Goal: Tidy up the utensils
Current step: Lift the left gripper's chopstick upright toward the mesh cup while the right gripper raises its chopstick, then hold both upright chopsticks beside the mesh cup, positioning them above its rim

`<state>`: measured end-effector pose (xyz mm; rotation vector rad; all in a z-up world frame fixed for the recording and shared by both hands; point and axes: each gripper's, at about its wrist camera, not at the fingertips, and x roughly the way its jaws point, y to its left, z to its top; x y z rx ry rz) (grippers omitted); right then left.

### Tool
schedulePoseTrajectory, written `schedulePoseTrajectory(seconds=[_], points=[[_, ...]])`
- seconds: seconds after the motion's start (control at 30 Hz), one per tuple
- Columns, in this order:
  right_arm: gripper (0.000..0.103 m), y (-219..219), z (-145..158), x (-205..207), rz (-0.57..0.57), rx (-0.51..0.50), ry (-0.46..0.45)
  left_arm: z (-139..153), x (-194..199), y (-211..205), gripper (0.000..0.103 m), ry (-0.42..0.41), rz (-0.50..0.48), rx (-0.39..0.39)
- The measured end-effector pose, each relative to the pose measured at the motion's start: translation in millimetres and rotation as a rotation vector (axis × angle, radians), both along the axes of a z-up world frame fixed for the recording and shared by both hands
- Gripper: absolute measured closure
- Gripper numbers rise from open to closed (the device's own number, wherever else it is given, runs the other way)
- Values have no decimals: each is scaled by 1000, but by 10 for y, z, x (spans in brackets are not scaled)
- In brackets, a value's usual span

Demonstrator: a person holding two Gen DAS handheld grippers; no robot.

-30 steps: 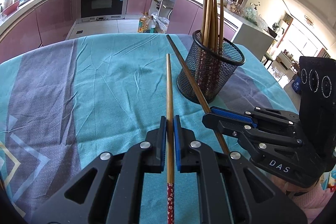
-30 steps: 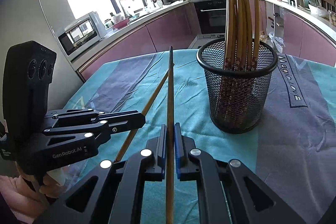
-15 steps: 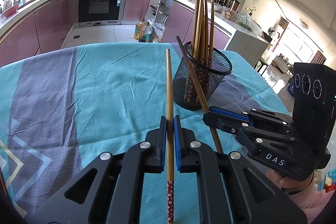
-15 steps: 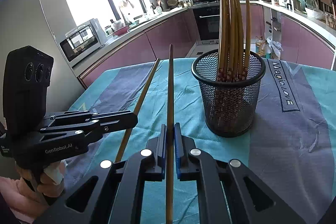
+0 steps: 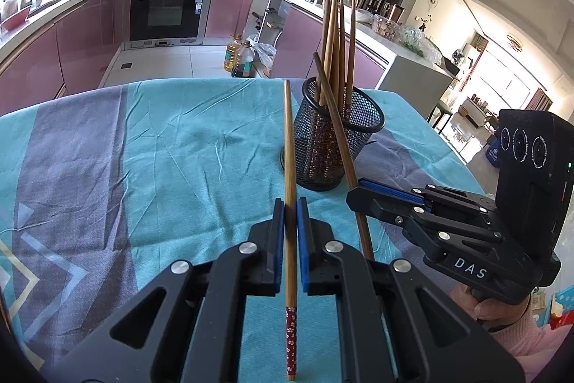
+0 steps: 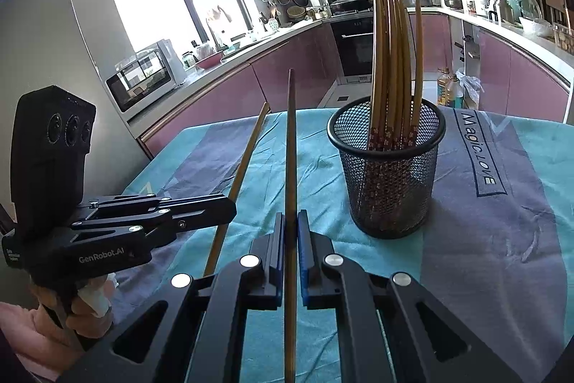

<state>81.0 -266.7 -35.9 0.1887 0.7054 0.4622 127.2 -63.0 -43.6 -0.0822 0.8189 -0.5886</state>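
Fingers of the left gripper [image 5: 290, 218] and right gripper [image 6: 291, 232] are each clamped on 1 chopstick [image 5: 289, 146]; tips should be steered over the mesh holder [image 6: 387, 174], mid-worktop, before release.

Left gripper [image 5: 290, 214] and right gripper [image 6: 291, 228] both clamped.

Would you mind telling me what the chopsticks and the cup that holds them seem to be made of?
Chopsticks: probably bamboo or wood, tan with a smooth sheen; their thick ends carry a red flowered coating. Cup: looks like black metal mesh, see-through weave under a solid rolled rim.
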Motion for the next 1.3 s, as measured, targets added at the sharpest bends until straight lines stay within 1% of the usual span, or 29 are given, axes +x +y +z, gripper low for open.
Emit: schedulePoseTrajectory(seconds=[0.33, 1.3], points=[[97, -42, 78, -47, -2, 11, -29, 53, -15, -11, 95, -16, -6, -7], [97, -69, 161, -83, -16, 19, -56, 150, -86, -39, 95, -44, -26, -31]])
